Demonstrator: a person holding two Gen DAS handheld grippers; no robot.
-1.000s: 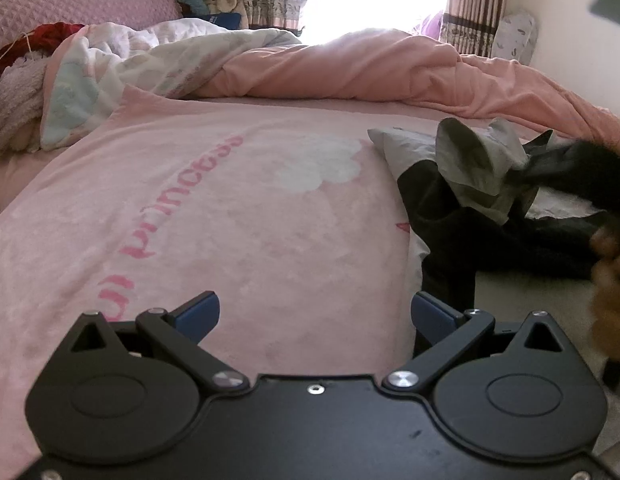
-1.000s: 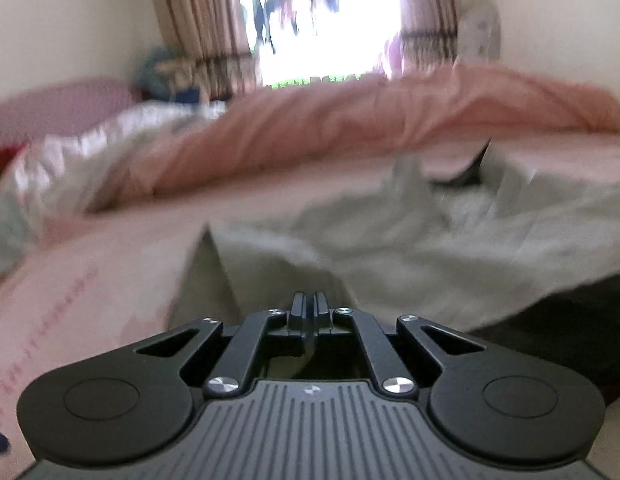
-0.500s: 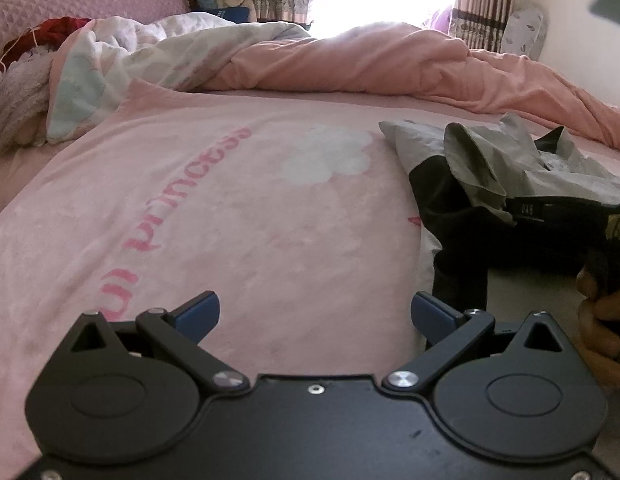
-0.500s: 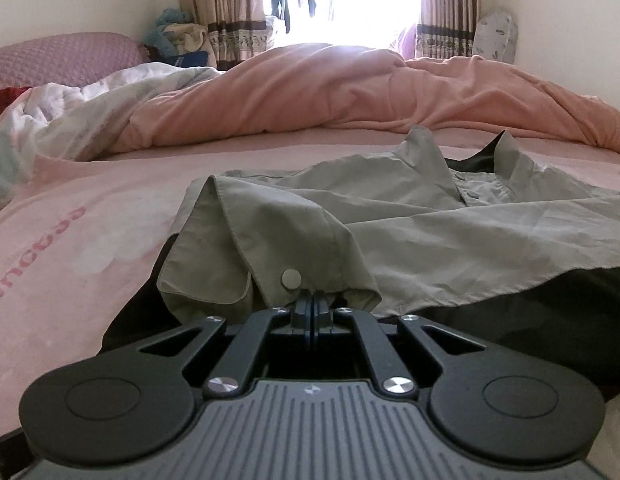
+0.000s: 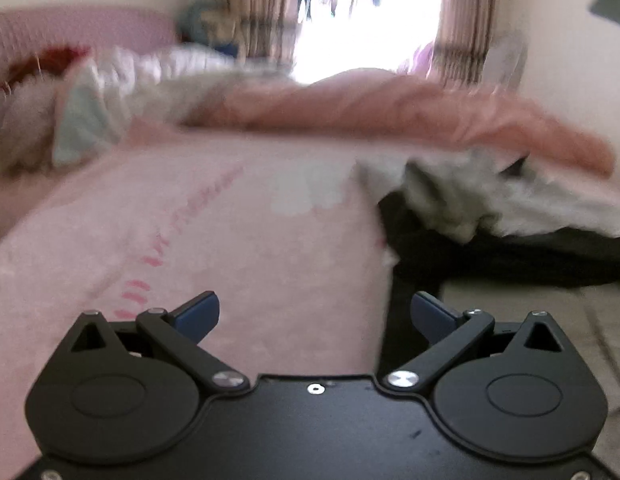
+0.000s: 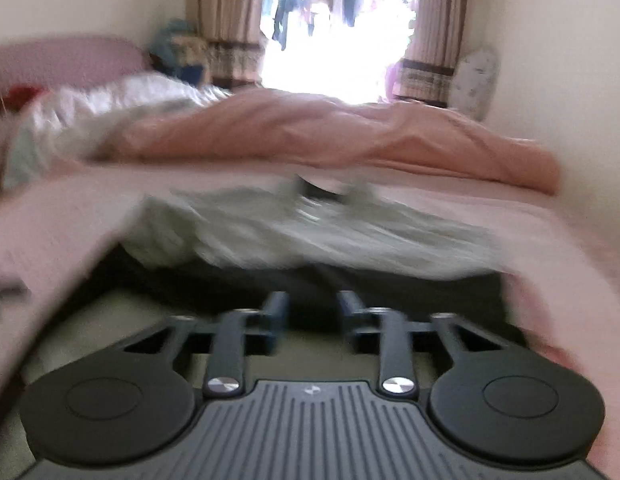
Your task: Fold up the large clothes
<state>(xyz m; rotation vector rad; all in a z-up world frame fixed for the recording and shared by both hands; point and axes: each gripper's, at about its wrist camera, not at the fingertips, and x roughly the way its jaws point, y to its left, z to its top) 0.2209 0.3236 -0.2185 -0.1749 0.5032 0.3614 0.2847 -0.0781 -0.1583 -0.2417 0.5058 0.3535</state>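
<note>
A grey-green shirt (image 6: 330, 236) with a dark lining lies spread on the pink bed, its dark lower part (image 6: 310, 280) hanging over the near edge. It also shows in the left wrist view (image 5: 462, 200), to the right of centre. My right gripper (image 6: 312, 316) is open and empty, just in front of the shirt's dark hem, near the bed edge. My left gripper (image 5: 315, 312) is wide open and empty over the pink blanket (image 5: 230, 232), left of the shirt. Both views are blurred by motion.
A bunched salmon duvet (image 6: 350, 136) and a white patterned quilt (image 5: 122, 92) lie across the far side of the bed. A mauve headboard (image 5: 70, 36) stands far left. A bright window with curtains (image 6: 330, 20) is behind. Floor (image 5: 530, 304) shows at right.
My right gripper has opened, let go of the shirt sleeve and drawn back to the bed edge. The shirt now lies flatter. My left gripper has shifted slightly and stays open.
</note>
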